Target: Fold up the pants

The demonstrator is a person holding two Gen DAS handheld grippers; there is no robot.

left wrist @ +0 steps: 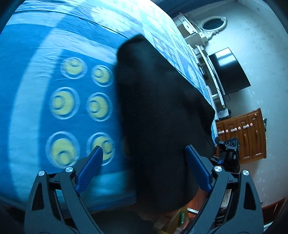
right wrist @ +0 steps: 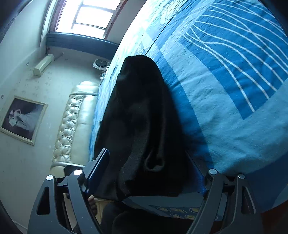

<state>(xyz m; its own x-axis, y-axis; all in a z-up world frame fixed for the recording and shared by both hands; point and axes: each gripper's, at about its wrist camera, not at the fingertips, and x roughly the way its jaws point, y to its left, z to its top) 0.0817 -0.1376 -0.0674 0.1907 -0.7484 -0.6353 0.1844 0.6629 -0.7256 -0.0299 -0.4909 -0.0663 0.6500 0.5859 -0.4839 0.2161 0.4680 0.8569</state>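
Observation:
The black pants (left wrist: 158,108) lie folded in a long strip on the blue patterned bedspread (left wrist: 36,108), with their near end hanging over the bed's edge. My left gripper (left wrist: 144,154) is open. Its left finger is over the bedspread and its right finger is over the dark cloth, and neither pad presses on anything. In the right wrist view the pants (right wrist: 140,117) run away from me along the bedspread (right wrist: 234,126). Their thick folded end lies between the fingers of my right gripper (right wrist: 146,154), which stand wide open. The cloth partly hides the right finger. My right gripper (left wrist: 228,153) also shows past the pants.
A dark TV (left wrist: 228,72), a wooden cabinet (left wrist: 248,135) and an oval mirror (left wrist: 214,23) stand beyond the bed. A tufted headboard (right wrist: 72,126), a window (right wrist: 86,16) and a framed picture (right wrist: 23,118) are on the other side. The bed's edge runs close below both grippers.

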